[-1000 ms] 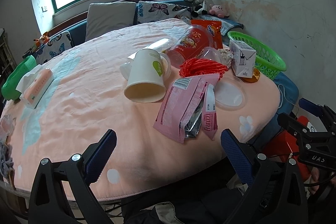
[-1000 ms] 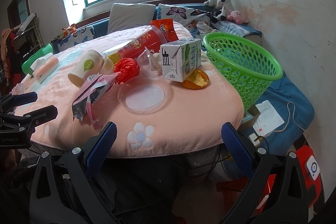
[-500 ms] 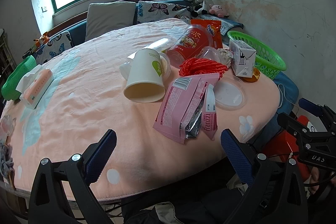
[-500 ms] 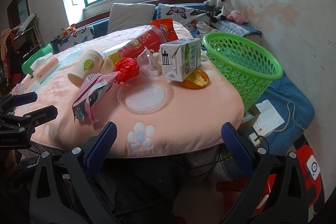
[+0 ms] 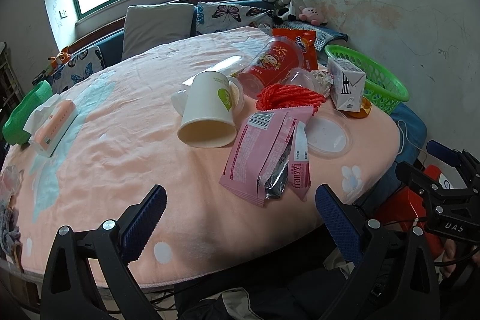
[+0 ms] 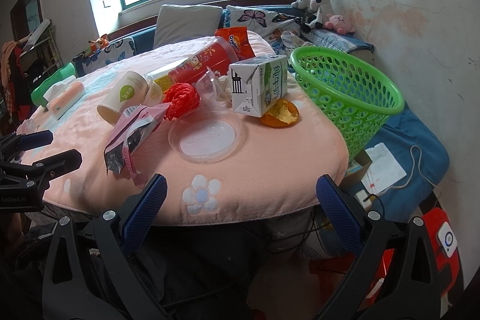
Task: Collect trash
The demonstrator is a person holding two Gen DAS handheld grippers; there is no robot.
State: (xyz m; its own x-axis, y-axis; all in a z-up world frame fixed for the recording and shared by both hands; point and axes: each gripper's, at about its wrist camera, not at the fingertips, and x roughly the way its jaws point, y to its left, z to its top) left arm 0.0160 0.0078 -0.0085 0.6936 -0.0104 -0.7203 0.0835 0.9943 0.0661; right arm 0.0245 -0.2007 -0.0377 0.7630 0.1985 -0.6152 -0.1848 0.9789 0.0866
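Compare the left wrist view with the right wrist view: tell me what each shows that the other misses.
Left wrist only: the open mouth of the tipped paper cup and the barcode face of the pink wrapper.

Right wrist only: the green basket down to its base, and white papers on the blue cushion.

Both: milk carton, clear plastic lid, red string bundle, each claw open and empty.

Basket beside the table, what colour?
Bright green, with a perforated wall; the basket shows best in the right wrist view.
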